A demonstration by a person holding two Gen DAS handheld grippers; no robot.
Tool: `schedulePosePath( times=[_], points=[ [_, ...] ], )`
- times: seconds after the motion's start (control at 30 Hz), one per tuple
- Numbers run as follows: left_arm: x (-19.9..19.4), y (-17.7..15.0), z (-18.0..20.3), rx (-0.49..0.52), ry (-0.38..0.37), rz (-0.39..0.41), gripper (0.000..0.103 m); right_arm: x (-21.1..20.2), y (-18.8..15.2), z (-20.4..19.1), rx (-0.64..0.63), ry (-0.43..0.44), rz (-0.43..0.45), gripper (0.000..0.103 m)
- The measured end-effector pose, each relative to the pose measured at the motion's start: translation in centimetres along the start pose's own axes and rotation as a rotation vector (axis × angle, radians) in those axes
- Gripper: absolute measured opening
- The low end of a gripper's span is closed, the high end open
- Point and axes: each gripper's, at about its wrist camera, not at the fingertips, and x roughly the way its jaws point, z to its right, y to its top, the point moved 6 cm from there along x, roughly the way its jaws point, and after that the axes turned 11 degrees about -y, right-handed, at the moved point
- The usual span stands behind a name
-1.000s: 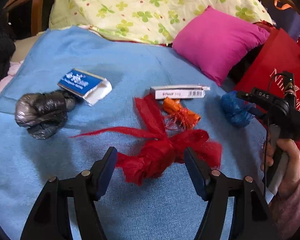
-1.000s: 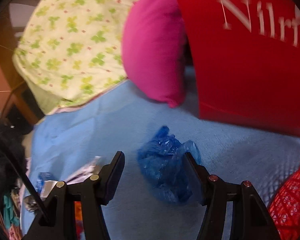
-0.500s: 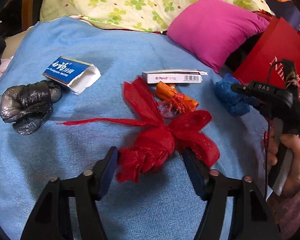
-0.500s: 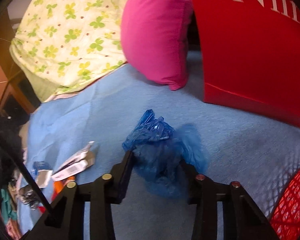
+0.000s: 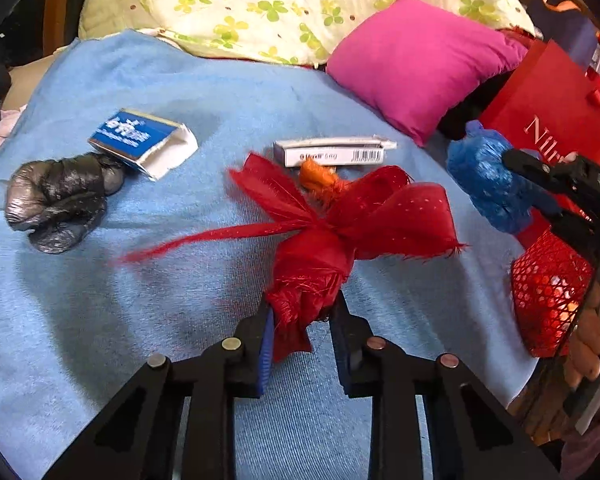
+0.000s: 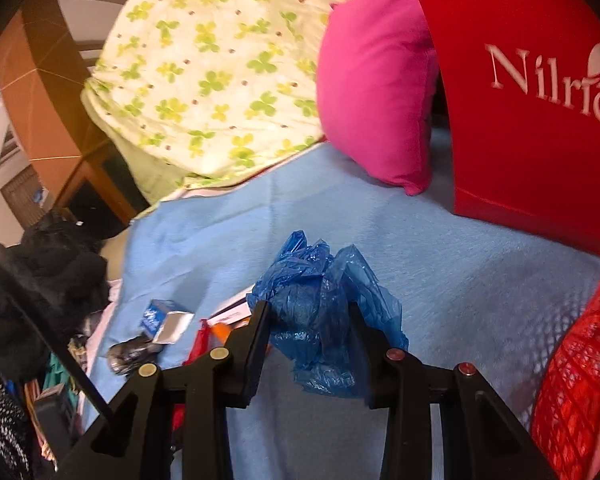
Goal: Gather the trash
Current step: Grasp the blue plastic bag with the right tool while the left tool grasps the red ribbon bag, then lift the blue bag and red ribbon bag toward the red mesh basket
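Our left gripper (image 5: pixel 302 320) clamps the red ribbon bundle (image 5: pixel 320 248); our right gripper (image 6: pixel 306 320) pinches the blue plastic bag (image 6: pixel 320 300) beside the red basket (image 6: pixel 576 364).

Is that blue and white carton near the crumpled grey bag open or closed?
Open. The blue and white carton lies flat on the blue blanket, and its right end is torn, with ragged white flaps splayed outward.
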Motion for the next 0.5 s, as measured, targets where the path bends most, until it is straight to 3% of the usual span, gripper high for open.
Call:
schedulePosePath(
  times=[0.5],
  points=[
    [-8.3, 0.1, 4.4, 0.074, 0.109, 0.243, 0.027, -9.4, -2.4, -1.4, -0.085, 0.089, 0.144, 0.04]
  ],
)
